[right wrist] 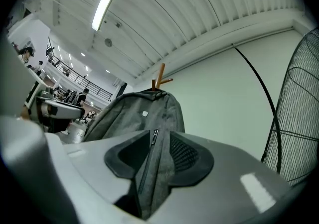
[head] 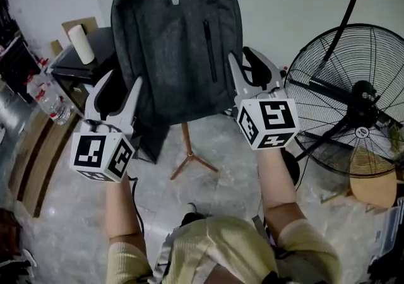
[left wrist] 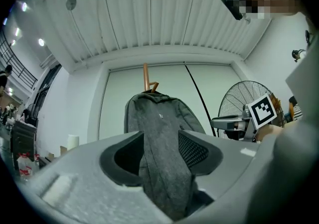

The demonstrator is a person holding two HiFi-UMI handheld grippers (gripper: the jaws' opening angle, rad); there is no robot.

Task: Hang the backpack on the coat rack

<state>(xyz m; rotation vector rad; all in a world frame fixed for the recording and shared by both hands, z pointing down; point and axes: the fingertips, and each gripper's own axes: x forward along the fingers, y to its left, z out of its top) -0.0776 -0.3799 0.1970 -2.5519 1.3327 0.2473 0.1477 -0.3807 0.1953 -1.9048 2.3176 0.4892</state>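
Observation:
A dark grey backpack (head: 170,43) hangs from the top of a wooden coat rack (head: 187,141), whose pole and feet show below it. My left gripper (head: 121,81) straddles the bag's lower left edge, jaws spread wide. My right gripper (head: 247,59) sits at the bag's right side. In the left gripper view the backpack (left wrist: 159,118) fills the gap between the jaws (left wrist: 160,136), with space beside the left pad. The right gripper view shows the backpack (right wrist: 144,113) and its zipper running through the gripper's (right wrist: 159,136) gap. Neither pair of pads visibly presses the fabric.
A large black floor fan (head: 353,93) stands close on the right, with a wooden stool (head: 372,182) beneath it. To the left is a black table (head: 95,65) bearing a white roll (head: 81,43), and water bottles (head: 53,103) lie below it. The wall is right behind the rack.

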